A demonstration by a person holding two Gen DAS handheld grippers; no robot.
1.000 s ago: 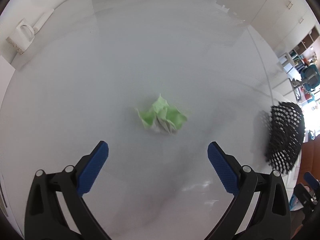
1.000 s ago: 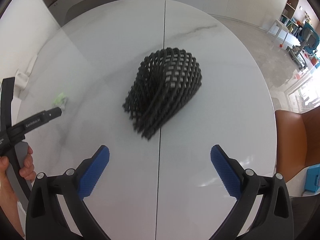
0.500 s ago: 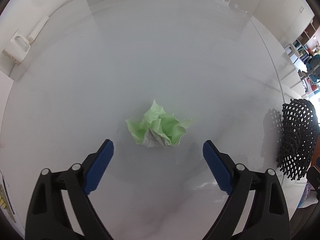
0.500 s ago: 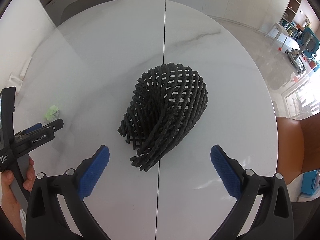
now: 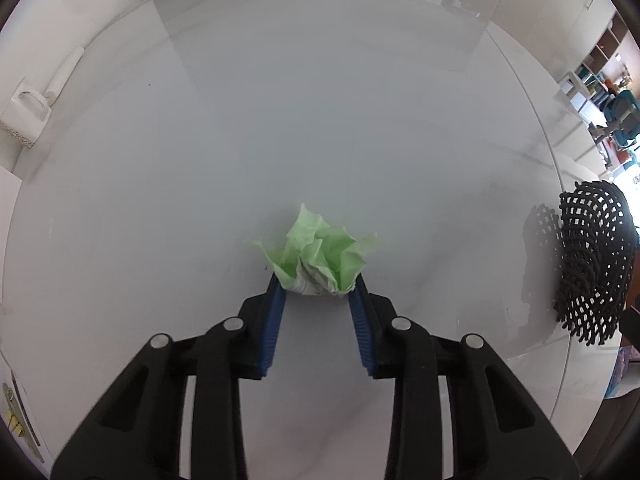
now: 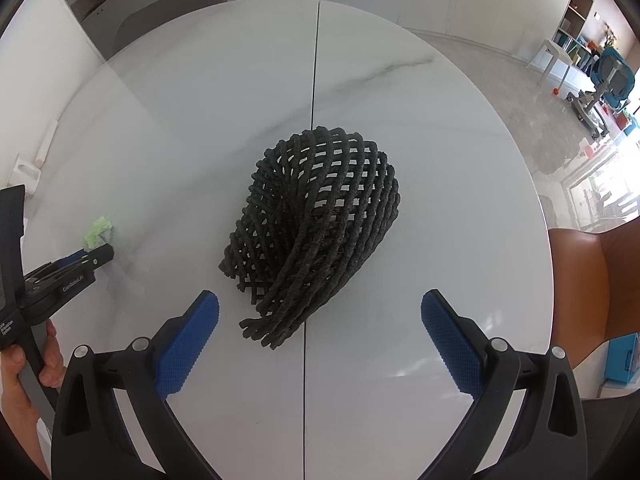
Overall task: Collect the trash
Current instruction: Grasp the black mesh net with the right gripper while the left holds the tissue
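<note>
A crumpled green and white paper ball [image 5: 320, 256] lies on the white round table [image 5: 280, 120]. My left gripper [image 5: 318, 286] is shut on its near side, its blue pads pressing both flanks. The same ball [image 6: 98, 232] and the left gripper [image 6: 86, 258] show at the left of the right wrist view. A black woven net basket [image 6: 316, 216] lies on its side in the middle of the table, also at the right edge of the left wrist view [image 5: 588, 264]. My right gripper [image 6: 320, 316] is open and empty, just short of the basket's near end.
An orange chair [image 6: 596, 280] stands at the table's right side. A grey chair [image 6: 168, 8] is at the far side. A white object [image 5: 24, 116] sits on the floor beyond the left edge. A seam [image 6: 312, 120] runs across the tabletop.
My left gripper moved forward to the paper ball and closed on it. My right gripper came closer to the black basket and stays open.
</note>
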